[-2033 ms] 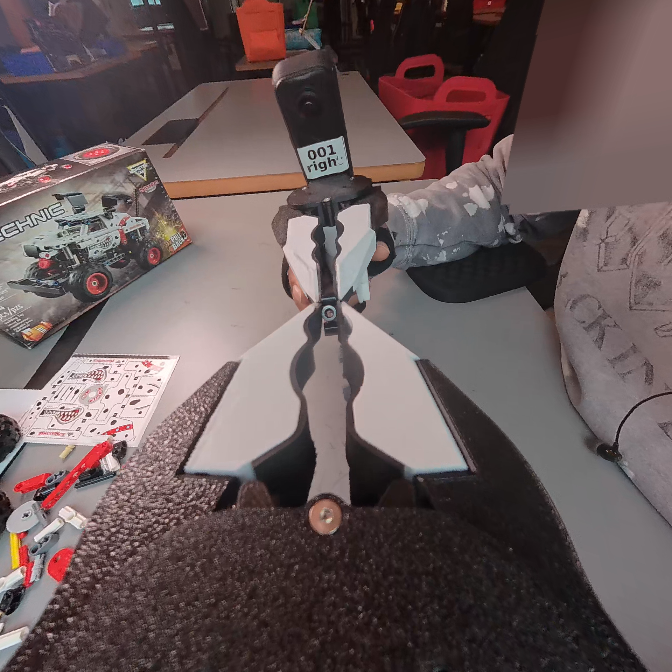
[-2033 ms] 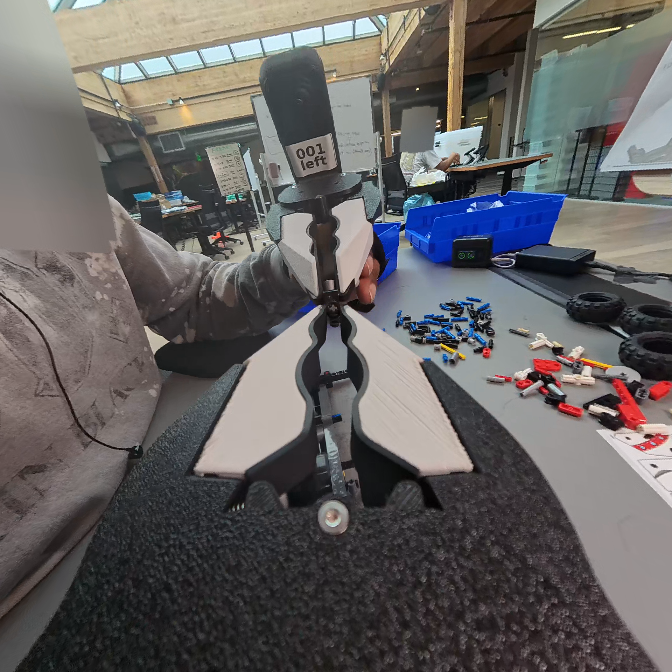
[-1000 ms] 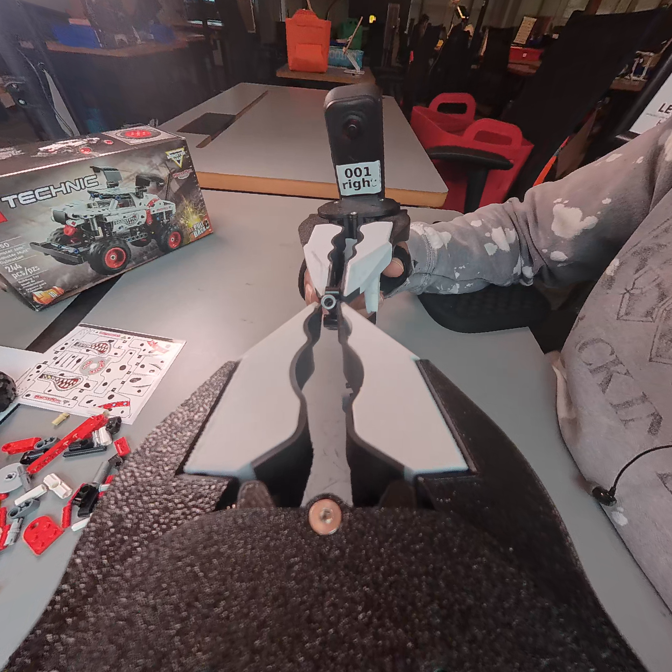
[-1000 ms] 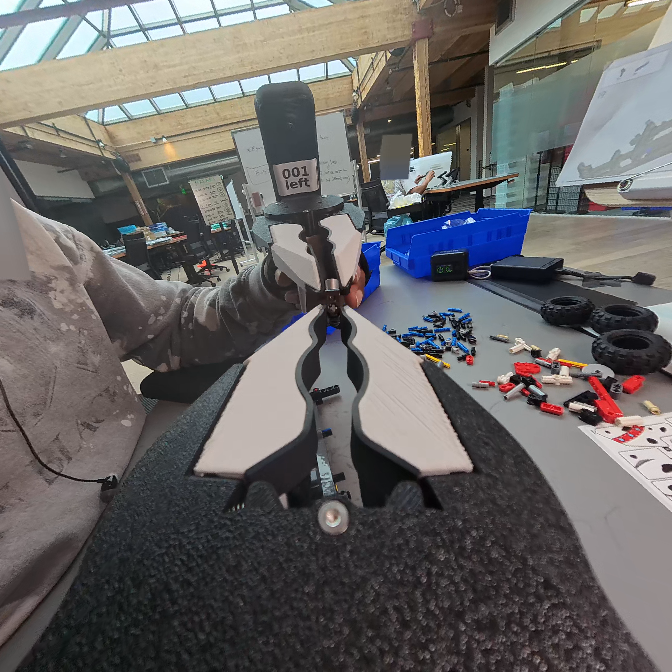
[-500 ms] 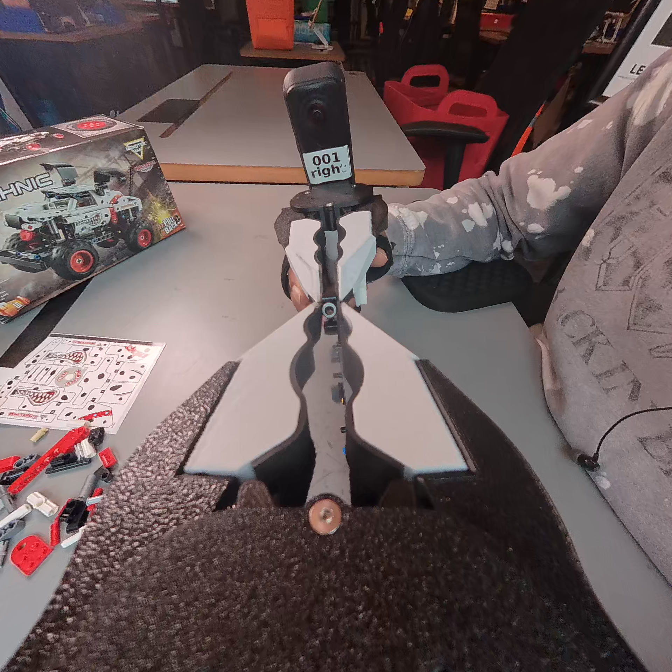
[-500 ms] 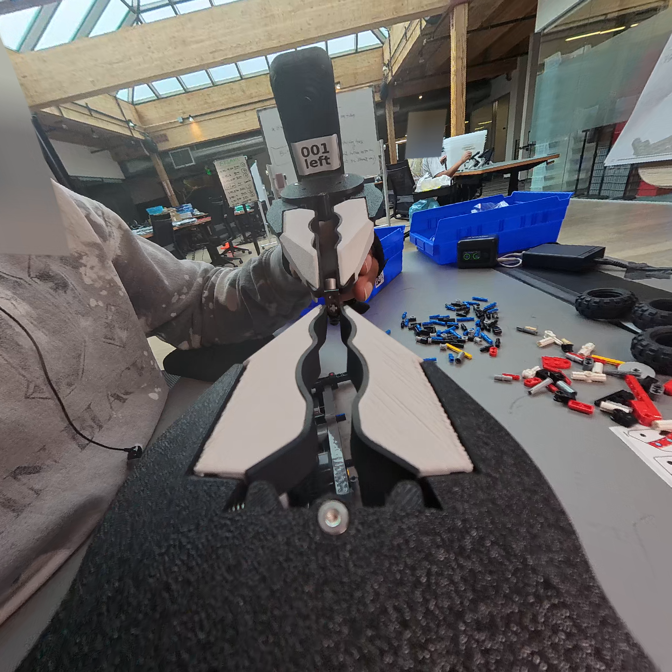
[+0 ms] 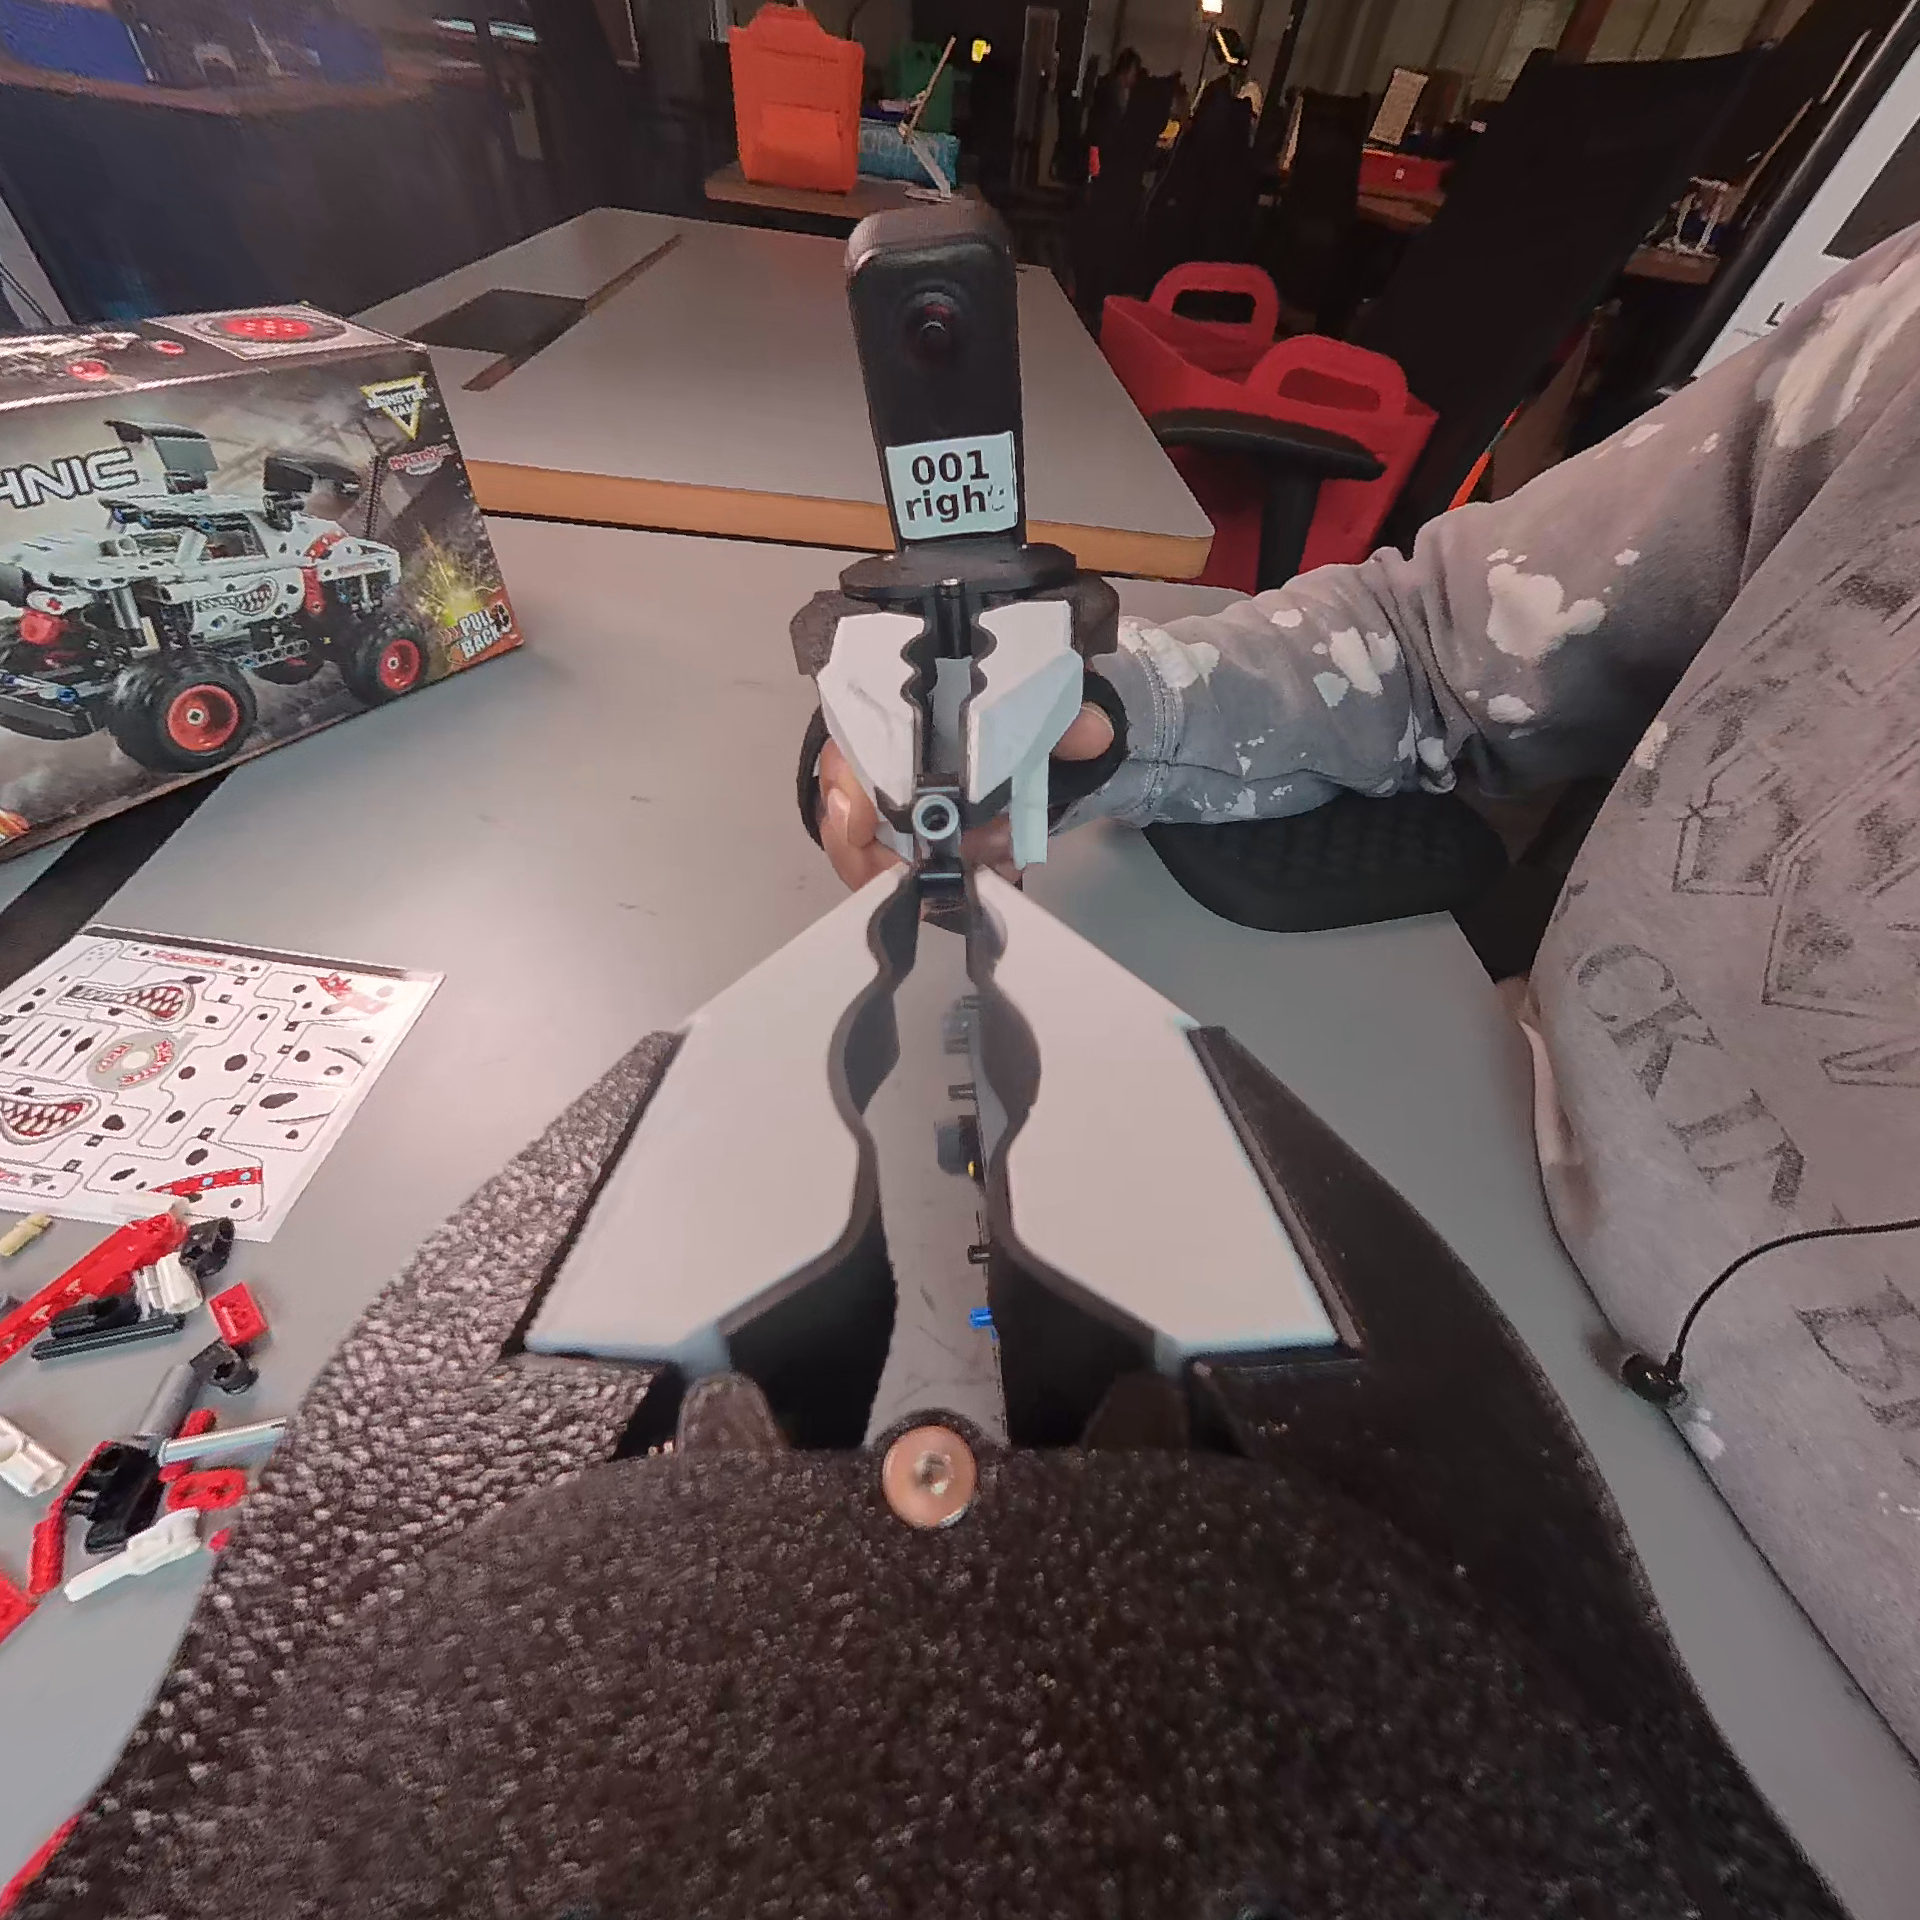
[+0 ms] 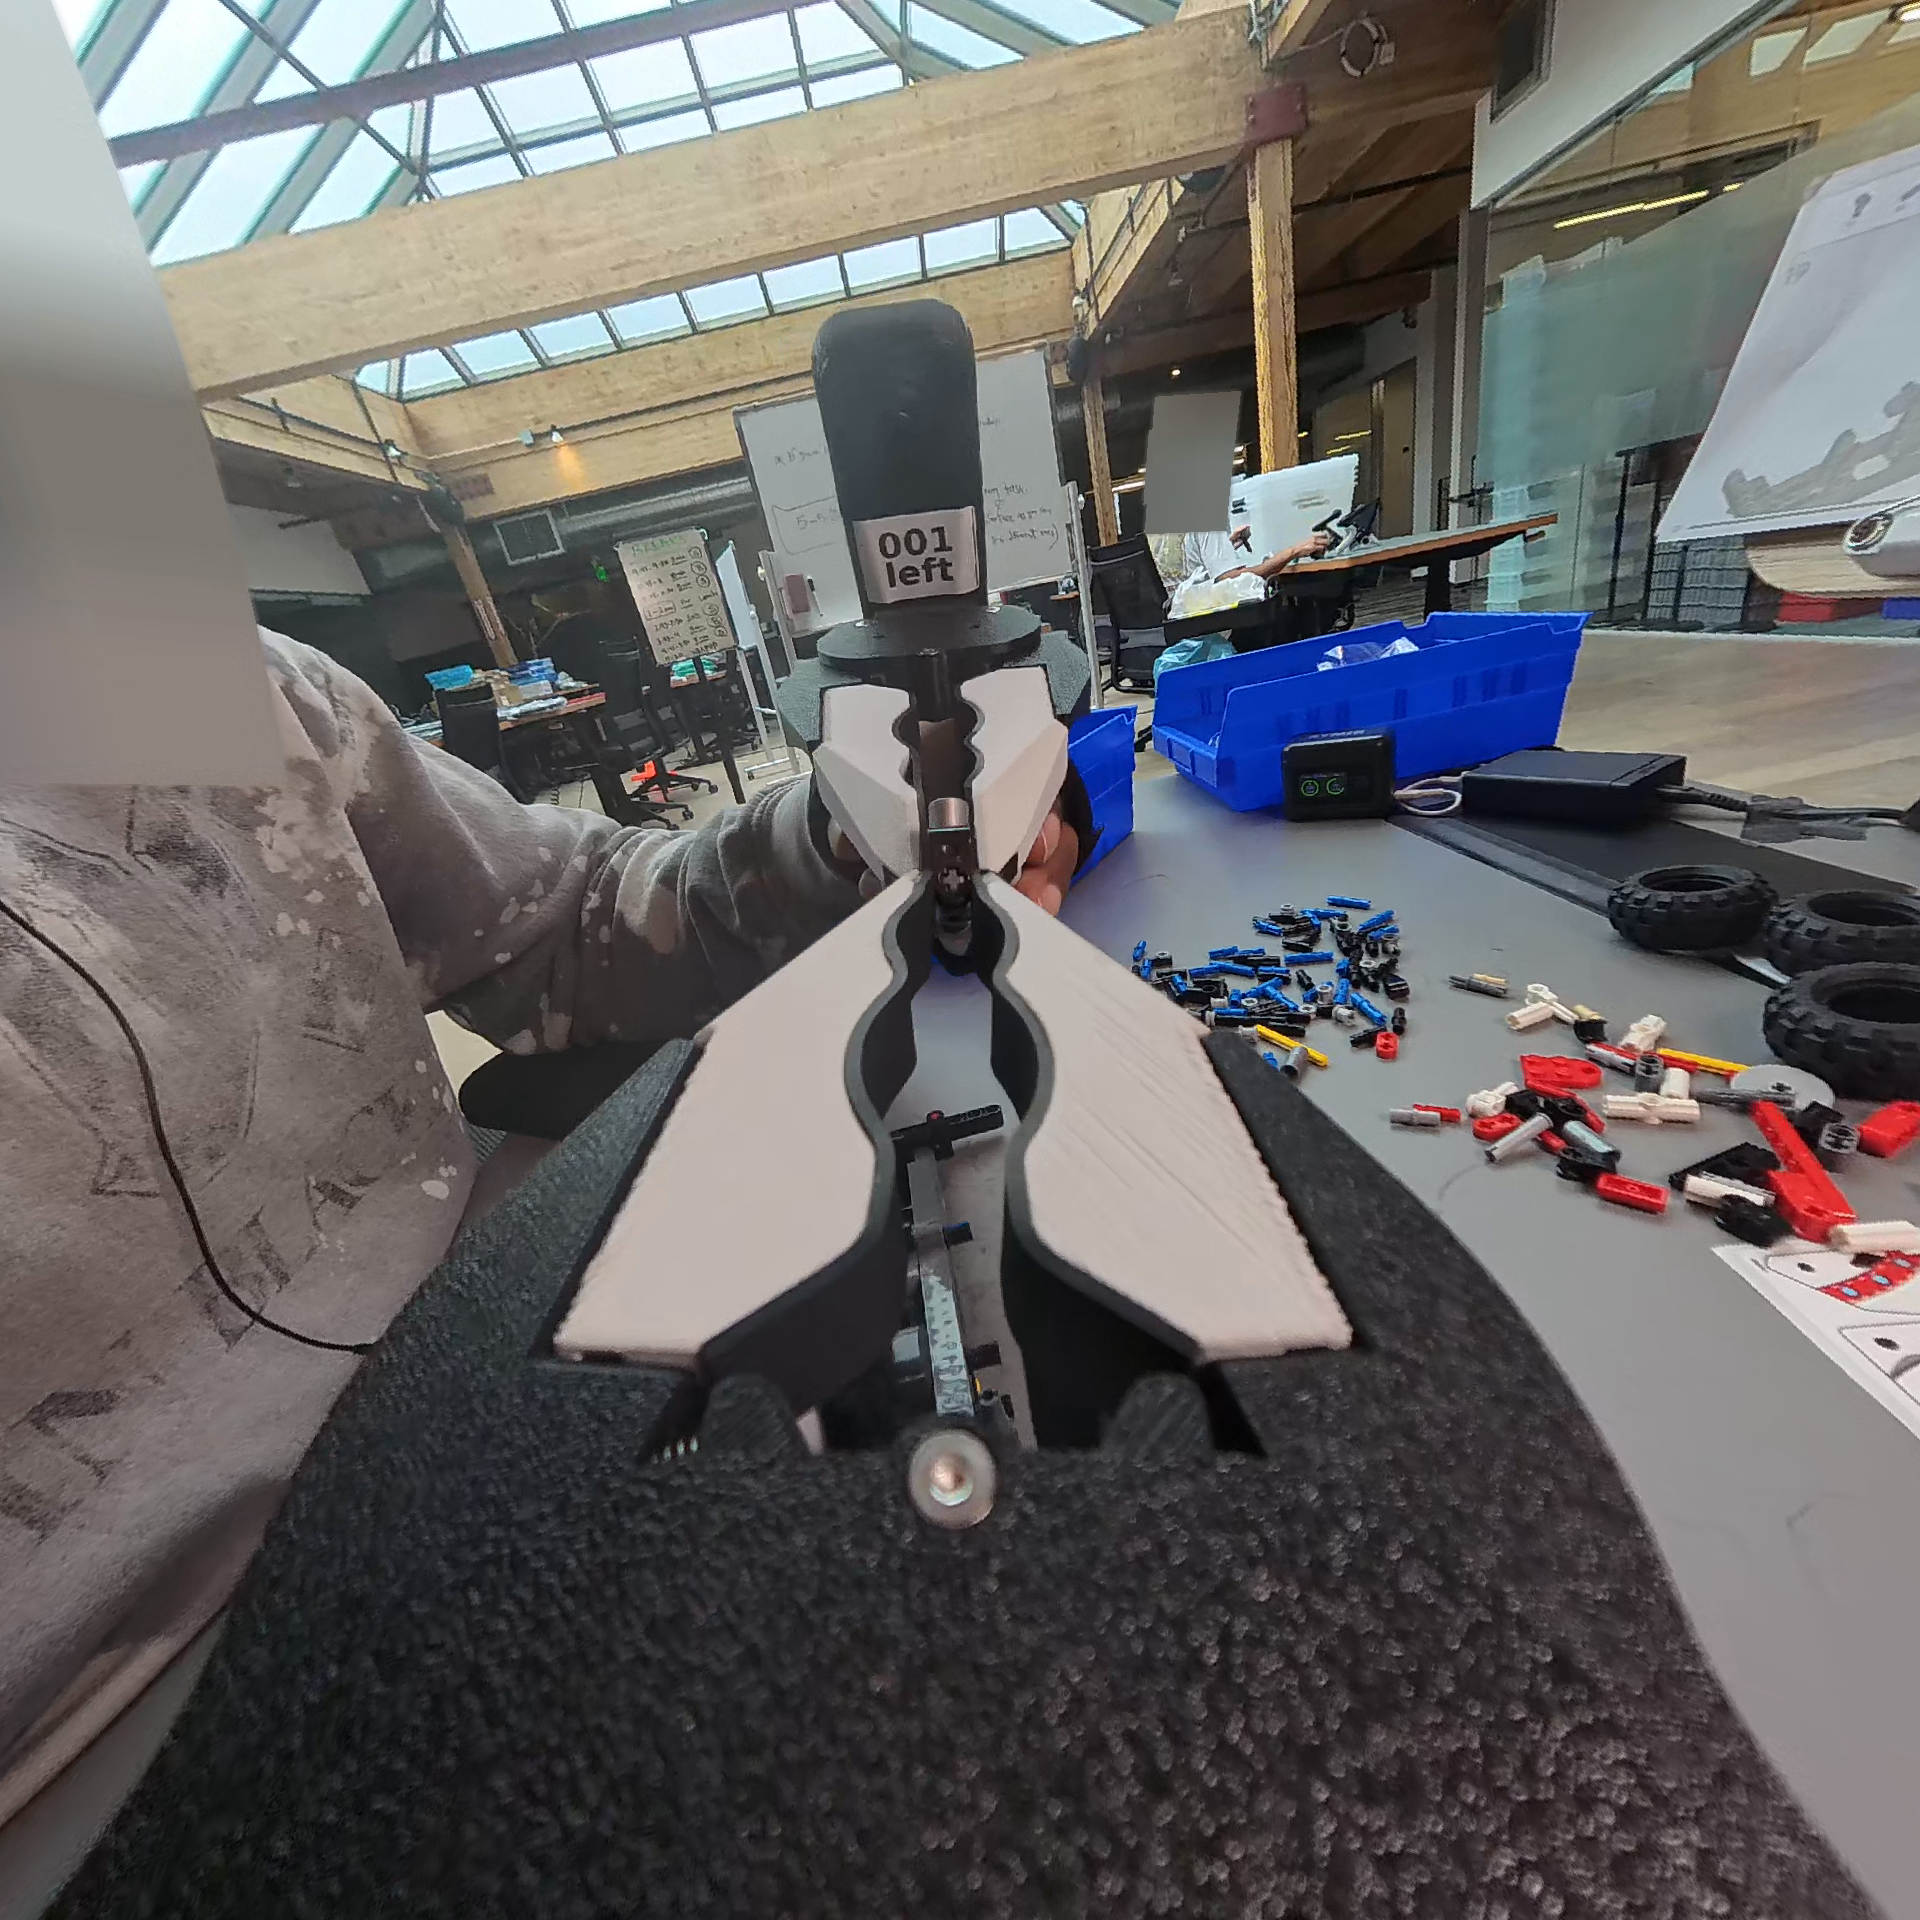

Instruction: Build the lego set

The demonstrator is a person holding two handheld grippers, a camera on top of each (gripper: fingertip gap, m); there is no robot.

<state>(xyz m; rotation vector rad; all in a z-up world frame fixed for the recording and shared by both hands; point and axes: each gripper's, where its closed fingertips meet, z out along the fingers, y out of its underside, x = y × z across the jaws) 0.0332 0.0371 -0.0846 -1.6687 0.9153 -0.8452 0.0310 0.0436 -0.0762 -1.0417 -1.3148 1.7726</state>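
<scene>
Two grippers face each other tip to tip above the grey table. The left gripper has its jaws drawn together at the tips, clamped on a small black lego piece; in the right wrist view the same gripper appears head-on with a short grey and black connector pinched between its white fingers. The right gripper also has its tips closed, on a dark cross-hole piece; in the left wrist view it presents a grey round-hole connector at its tips, just above and touching the black lego piece. The two held parts meet at the point where the tips converge. A long dark Technic beam assembly with blue and black pins lies on the table beneath the right gripper, visible through the gap between its fingers. Loose red, white and black parts lie scattered on the table to the right, with a pile of small blue and black pins behind them and three black tyres farther back. The set box stands at the left of the left wrist view, with the sticker sheet lying flat in front of it.
</scene>
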